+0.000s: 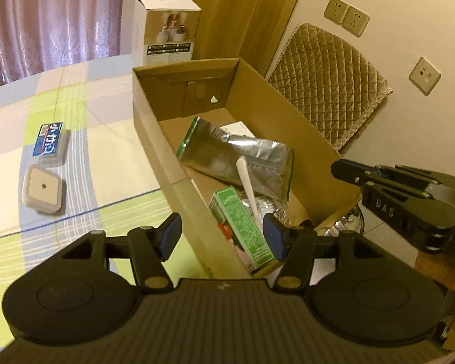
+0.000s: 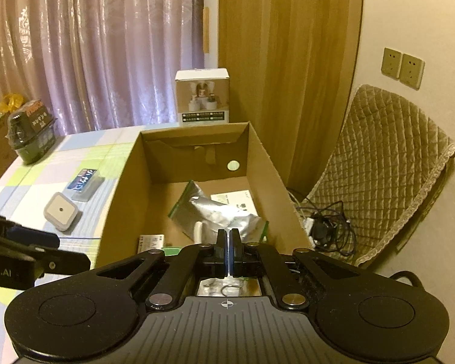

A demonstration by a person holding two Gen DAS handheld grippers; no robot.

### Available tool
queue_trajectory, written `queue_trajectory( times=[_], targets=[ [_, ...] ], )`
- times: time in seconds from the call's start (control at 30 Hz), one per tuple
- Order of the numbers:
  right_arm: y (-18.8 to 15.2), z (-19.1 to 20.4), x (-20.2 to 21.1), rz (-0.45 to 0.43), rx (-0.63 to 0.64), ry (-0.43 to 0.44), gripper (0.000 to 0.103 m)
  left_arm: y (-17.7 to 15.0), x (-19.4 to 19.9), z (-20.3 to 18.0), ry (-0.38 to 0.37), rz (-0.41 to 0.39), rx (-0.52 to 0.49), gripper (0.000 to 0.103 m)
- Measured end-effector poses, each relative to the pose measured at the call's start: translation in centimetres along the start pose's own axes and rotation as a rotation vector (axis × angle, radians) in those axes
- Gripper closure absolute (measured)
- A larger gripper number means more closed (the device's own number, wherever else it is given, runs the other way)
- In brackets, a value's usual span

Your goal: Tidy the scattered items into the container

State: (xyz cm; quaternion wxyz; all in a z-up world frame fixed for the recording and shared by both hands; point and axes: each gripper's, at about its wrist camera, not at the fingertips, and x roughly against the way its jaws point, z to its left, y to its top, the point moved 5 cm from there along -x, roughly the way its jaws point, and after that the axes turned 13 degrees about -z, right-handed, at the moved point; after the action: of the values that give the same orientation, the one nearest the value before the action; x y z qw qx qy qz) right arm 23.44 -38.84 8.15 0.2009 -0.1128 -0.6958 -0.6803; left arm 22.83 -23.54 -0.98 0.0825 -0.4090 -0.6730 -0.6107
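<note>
The left gripper (image 1: 223, 236) gapes wide over the cardboard box's (image 1: 154, 133) near corner; the foil pouch (image 1: 236, 154) lies inside, mid-frame. The right gripper (image 2: 229, 250) is pressed closed, empty. A square white plug (image 1: 42, 192) and blue-labelled pack (image 1: 50, 144) sit at left on the table.

Pink curtain (image 2: 91, 54) at back, wood door (image 2: 285, 69) beside it. White product box (image 2: 202, 97) stands behind the carton. Quilted chair (image 2: 382, 163) by wall w/ sockets (image 2: 402, 67); cable tangle (image 2: 327, 227) on floor. Dark bottle pack (image 2: 30, 130) at far table edge, checked cloth (image 1: 75, 91).
</note>
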Motion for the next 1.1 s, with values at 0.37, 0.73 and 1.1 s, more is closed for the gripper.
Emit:
queue_trajectory(
  times=[0.37, 0.73, 1.1],
  targets=[
    [-0.3, 3.3, 1.7, -0.002, -0.009, 0.052, 0.1, -3.1, 3.9, 4.3, 0.079, 0.003, 0.077, 0.045],
    [-1.1, 7.3, 3.3, 0.009, 0.011, 0.096, 0.099, -7.4, 8.6, 9.8, 0.177, 0.026, 0.16, 0.044],
    [-0.1, 12.6, 5.1, -0.054, 0.059, 0.16, 0.0, -10.0, 12.8, 14.5, 0.253, 0.012, 0.23, 0.043]
  ],
)
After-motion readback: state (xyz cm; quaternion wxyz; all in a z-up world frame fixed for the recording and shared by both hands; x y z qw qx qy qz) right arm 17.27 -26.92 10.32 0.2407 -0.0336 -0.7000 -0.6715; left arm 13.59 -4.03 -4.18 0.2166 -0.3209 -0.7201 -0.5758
